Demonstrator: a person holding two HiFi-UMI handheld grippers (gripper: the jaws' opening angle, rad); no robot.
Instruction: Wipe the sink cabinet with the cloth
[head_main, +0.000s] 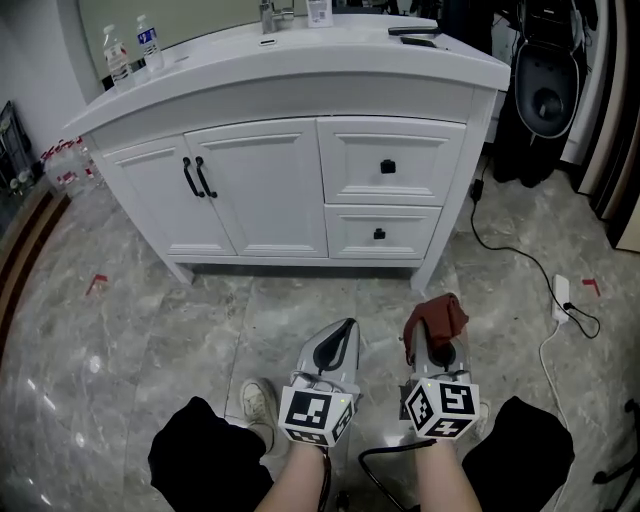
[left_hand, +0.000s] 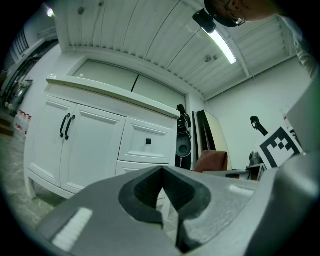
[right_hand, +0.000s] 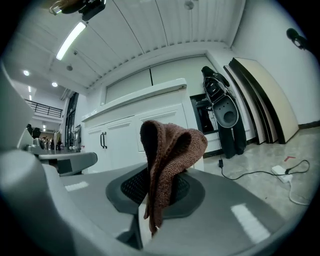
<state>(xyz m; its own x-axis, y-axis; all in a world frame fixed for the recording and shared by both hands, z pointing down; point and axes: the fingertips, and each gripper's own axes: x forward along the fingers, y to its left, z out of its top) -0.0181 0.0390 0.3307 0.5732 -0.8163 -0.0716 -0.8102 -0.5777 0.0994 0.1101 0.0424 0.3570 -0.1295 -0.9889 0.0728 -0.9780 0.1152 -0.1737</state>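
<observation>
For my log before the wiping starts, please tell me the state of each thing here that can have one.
left gripper: shut, empty.
right gripper: shut on cloth.
cloth: bunched, draped over the jaws.
cabinet doors: closed.
drawers: both closed.
water bottles: upright on countertop.

L gripper (head_main: 346, 328) held low, pointing fwd, jaws pressed together, nothing between. R gripper (head_main: 432, 338) just beside it, approx parallel, jaws clamped on cloth (head_main: 437, 315), which sticks up past tips. 2 bare forearms (head_main: 300, 485) enter at head view's bottom edge.
</observation>
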